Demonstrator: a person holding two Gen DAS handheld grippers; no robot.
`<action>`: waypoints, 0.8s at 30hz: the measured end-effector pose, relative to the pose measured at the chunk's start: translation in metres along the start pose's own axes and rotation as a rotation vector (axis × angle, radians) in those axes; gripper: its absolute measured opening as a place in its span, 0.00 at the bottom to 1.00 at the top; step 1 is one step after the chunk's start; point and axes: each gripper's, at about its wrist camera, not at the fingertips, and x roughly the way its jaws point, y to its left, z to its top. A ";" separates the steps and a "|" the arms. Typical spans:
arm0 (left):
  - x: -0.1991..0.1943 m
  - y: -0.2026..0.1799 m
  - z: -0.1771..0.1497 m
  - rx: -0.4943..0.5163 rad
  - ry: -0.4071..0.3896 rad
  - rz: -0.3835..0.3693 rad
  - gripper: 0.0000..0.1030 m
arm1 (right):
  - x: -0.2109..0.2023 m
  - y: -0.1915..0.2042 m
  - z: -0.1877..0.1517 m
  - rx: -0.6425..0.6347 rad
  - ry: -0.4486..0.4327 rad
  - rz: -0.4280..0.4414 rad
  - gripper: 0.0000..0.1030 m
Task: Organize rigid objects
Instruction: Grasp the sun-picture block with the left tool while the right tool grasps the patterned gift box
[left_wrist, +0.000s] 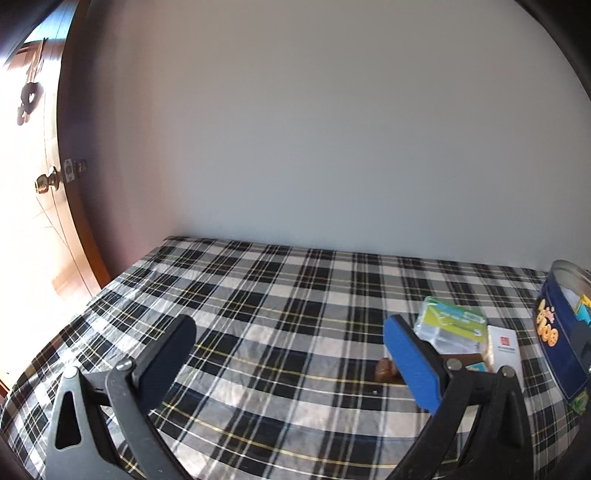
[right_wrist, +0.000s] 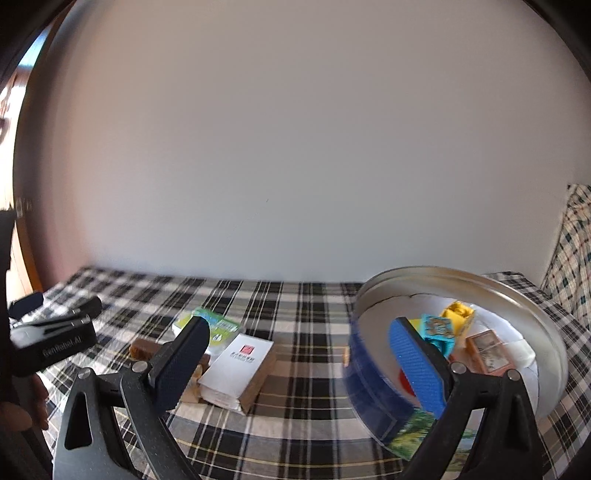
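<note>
A: Surface?
B: A bed under a black-and-white plaid sheet (left_wrist: 280, 295), white wall behind.

A: Largest item?
B: A round blue tin (right_wrist: 373, 384), open, at the right. Inside it lie a yellow block (right_wrist: 460, 314), a turquoise block (right_wrist: 437, 330) and a brown box (right_wrist: 487, 350).

A: Outside the tin?
B: A white box (right_wrist: 240, 365) with a red logo lies left of the tin; a green-labelled clear case (right_wrist: 218, 326) is just behind it, and a brown piece (right_wrist: 142, 349) is to their left.

A: Your fingers?
B: My left gripper (left_wrist: 290, 356) is spread wide, holding nothing. My right gripper (right_wrist: 299, 360) is equally wide and empty, its blue finger over the tin.
</note>
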 end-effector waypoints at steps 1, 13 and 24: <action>0.001 0.000 0.000 0.006 0.003 0.005 1.00 | 0.005 0.005 0.001 -0.011 0.024 0.002 0.96; 0.010 -0.010 0.000 0.095 0.056 -0.008 1.00 | 0.074 0.031 -0.008 -0.088 0.331 0.068 0.68; 0.014 -0.012 -0.002 0.100 0.103 -0.001 1.00 | 0.116 0.023 -0.020 0.098 0.509 0.213 0.65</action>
